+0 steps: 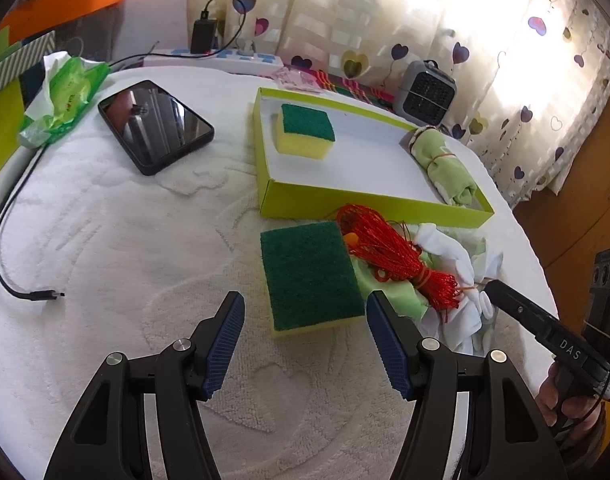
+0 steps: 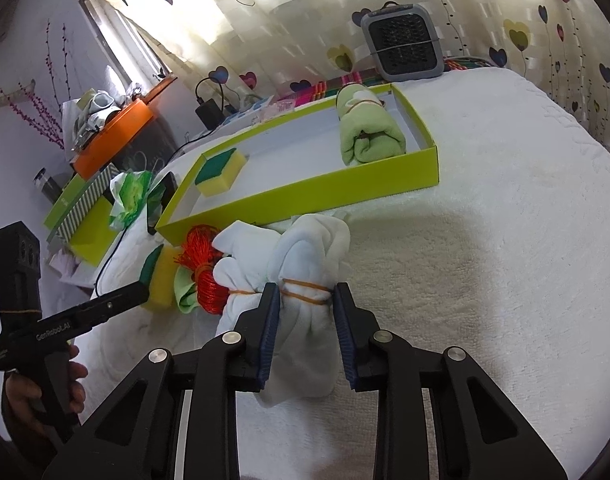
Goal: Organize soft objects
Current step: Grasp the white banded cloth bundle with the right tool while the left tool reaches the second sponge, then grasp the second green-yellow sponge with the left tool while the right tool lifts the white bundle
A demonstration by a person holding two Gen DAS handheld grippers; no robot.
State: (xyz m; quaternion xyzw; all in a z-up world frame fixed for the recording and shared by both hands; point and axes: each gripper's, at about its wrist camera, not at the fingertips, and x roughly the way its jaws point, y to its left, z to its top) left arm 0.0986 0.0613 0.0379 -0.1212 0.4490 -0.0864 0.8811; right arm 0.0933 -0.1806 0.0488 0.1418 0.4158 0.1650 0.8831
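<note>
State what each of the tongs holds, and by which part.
Right tongs clamp the white cloth bundle at its rubber-banded waist. Left tongs stand open, holding nothing.

Left hand-held gripper point(image 1: 305, 344) agape; right hand-held gripper point(image 2: 307, 332) narrowed, both angled downward.

Plush white bedspread point(image 1: 125, 240); glossy black phone point(image 1: 155, 126); coarse green-faced sponge point(image 1: 309, 276); soft cloth bundle point(image 2: 305, 280); matt cardboard tray point(image 1: 345, 200).
</note>
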